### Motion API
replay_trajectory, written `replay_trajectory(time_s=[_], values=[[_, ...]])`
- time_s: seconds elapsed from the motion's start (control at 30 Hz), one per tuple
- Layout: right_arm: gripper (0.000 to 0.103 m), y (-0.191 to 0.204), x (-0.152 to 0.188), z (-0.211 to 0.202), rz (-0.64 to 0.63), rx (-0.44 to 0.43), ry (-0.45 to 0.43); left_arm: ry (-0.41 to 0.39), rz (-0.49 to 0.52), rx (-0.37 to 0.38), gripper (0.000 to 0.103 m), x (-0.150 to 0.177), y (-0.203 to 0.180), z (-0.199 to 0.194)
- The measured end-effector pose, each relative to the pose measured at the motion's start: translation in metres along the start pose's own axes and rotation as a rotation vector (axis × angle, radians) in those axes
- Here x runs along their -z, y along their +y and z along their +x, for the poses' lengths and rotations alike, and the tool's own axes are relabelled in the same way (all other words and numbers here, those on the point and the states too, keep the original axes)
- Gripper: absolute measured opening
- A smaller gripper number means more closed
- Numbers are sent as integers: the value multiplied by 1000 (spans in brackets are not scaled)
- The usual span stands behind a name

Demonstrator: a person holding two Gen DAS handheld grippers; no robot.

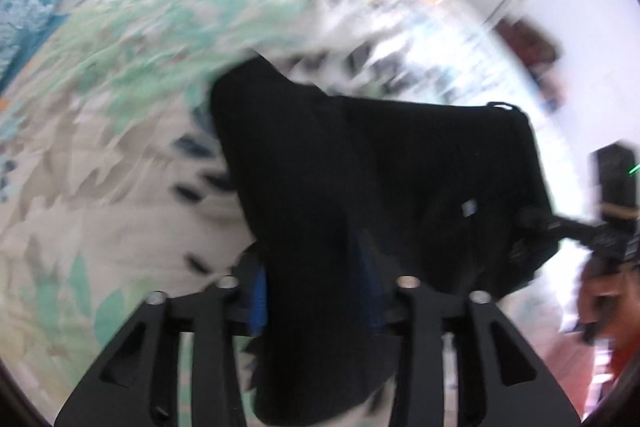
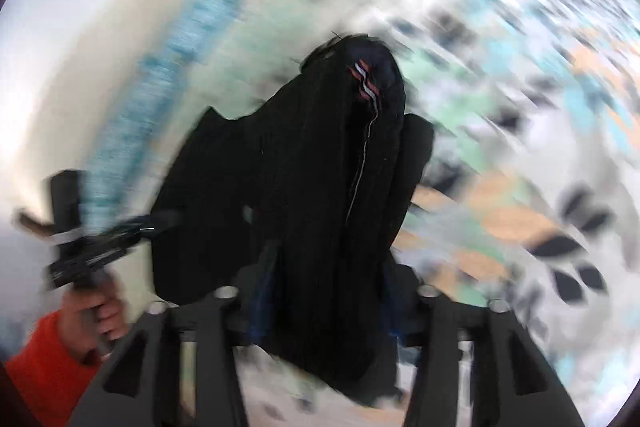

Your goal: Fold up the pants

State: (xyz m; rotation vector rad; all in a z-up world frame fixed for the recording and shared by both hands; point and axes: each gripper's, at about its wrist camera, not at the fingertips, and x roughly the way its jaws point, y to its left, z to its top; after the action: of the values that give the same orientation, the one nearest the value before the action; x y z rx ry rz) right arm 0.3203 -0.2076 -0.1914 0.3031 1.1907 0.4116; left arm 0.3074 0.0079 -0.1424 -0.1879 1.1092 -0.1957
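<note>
Both grippers, left (image 1: 316,291) and right (image 2: 326,291), have their jaws clamped on the black pants (image 1: 384,187), which hang bunched between them above the bed (image 1: 100,147). Bedspread lies open all around. Motion blur smears the pants' edges and hides the folds.

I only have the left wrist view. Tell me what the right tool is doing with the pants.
Observer: The right tool is shut on the black pants, which drape over its fingers.
Operator: Report any markings on the fabric there.
Observer: A small red and white patch shows near the top of the bunch, with a pale thread hanging below it.
Operator: Say who holds the left tool.
Observer: A hand with an orange sleeve grips its handle.
</note>
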Motion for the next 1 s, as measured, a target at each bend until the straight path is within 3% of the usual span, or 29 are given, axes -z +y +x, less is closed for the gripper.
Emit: replay_trajectory(time_s=[0.03, 0.1, 0.17, 0.27, 0.33, 0.37, 0.47, 0.63, 0.7, 0.9, 1.0], values=[[62, -4, 4, -2, 9, 13, 2, -14, 12, -54, 59, 9, 1, 2], [71, -13, 20, -16, 40, -36, -25, -39, 28, -55, 66, 30, 4, -13], [102, -13, 39, -38, 63, -74, -73, -85, 62, -85, 74, 49, 2, -38], [103, 9, 70, -74, 47, -80, -151, -248, 138, -217, 96, 72, -15, -89], [103, 32, 86, -91, 14, -17, -176, -358, 163, -283, 102, 85, -27, -120], [103, 49, 96, -101, -24, 75, -202, -383, 175, -321, 102, 88, -33, -132], [103, 88, 121, -124, -121, 275, -315, -338, 153, -373, 102, 90, -49, -146], [103, 150, 151, -143, -251, 412, -398, -418, 145, -439, 102, 118, -70, -175], [103, 160, 159, -146, -270, 462, -402, -402, 174, -458, 102, 126, -79, -179], [103, 178, 178, -146, -242, 504, -405, -381, 154, -441, 102, 147, -89, -192], [103, 179, 184, -141, -219, 514, -393, -375, 185, -471, 102, 154, -93, -190]])
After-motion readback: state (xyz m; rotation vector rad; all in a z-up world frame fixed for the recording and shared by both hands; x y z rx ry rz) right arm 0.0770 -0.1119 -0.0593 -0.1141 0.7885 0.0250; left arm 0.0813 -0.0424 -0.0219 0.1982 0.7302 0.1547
